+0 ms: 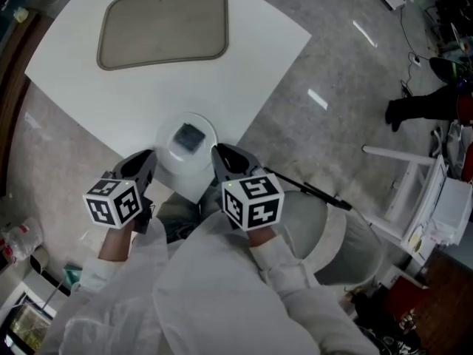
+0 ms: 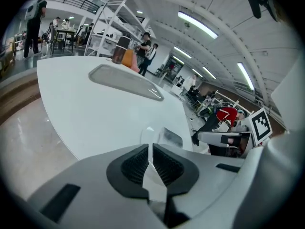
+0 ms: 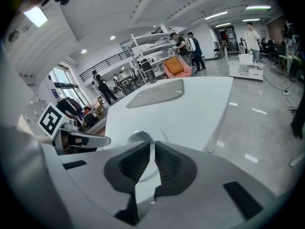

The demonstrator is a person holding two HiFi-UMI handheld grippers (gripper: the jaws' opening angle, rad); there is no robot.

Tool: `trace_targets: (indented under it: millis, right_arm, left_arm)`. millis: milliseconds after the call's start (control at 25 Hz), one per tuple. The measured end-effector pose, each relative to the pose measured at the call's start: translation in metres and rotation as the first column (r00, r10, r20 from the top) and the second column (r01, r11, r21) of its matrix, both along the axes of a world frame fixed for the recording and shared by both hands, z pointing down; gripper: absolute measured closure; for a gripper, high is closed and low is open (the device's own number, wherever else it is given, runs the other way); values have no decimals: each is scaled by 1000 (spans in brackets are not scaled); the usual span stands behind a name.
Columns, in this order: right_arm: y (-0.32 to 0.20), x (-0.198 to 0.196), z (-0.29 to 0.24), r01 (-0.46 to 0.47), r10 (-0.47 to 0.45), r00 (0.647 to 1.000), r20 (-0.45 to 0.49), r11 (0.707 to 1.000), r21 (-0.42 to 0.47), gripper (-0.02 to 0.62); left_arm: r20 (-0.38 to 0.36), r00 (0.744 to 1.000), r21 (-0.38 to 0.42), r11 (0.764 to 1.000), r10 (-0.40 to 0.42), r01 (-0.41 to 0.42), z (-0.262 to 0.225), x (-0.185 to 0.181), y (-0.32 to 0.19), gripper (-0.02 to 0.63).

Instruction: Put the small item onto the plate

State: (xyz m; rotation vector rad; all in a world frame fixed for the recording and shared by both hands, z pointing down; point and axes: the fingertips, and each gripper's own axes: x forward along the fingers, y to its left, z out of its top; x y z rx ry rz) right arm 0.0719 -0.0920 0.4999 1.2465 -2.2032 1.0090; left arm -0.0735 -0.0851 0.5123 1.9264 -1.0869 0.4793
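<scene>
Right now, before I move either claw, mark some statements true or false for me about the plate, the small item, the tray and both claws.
1. The small item lies on the plate. True.
2. Both claws are wide open. False: the left claw and the right claw each have their jaws together, with nothing between them.
3. The plate sits inside the tray. False: the plate stands apart from the tray, at the near corner of the table, while the tray is farther across it.
4. In the head view, the two claws flank the plate, one on each side. True.
</scene>
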Motion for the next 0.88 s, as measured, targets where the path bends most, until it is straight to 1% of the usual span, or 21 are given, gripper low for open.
trace_targets:
  millis: [120,200,240,280,320,440,560,720,880]
  right_arm:
    - [1,1,12,1,-2,1000,-11,999,-36,577]
    - [3,-1,20,19,-20,1000,-15,998,-65,574]
    - [4,-2,24,29,-31,999,-18,996,-79,559]
    - [5,-3,27,34,-37,999,-22,995,-90,509]
    - [5,-2,28,31,-34,999,-28,995,-95,492]
    - [2,2,31,6,-10,999,-45,995,-96,491]
    - [0,0,36,13,-18,999,-43,993,-116,482]
    - [-4,1,39,12,-17,999,-41,992,-125,480]
    - [-7,1,44,13,-19,999,-41,991,-136,480]
  left_arm:
    - [11,1000,-19,1000,5,-5,7,-1,-1,592]
    - [13,1000,-33,999,23,-22,10,0,0,590]
    - [13,999,-39,999,31,-31,11,1,1,588]
    - [13,999,-44,998,36,-36,12,2,1,579]
    - [13,999,-46,998,36,-35,12,2,1,569]
    - [16,1000,-52,998,27,-26,13,2,0,544]
    - [16,999,-64,997,36,-35,16,4,-2,510]
    - [13,999,-82,996,40,-39,19,7,-4,500]
    - [34,998,-97,994,54,-50,26,7,-4,499]
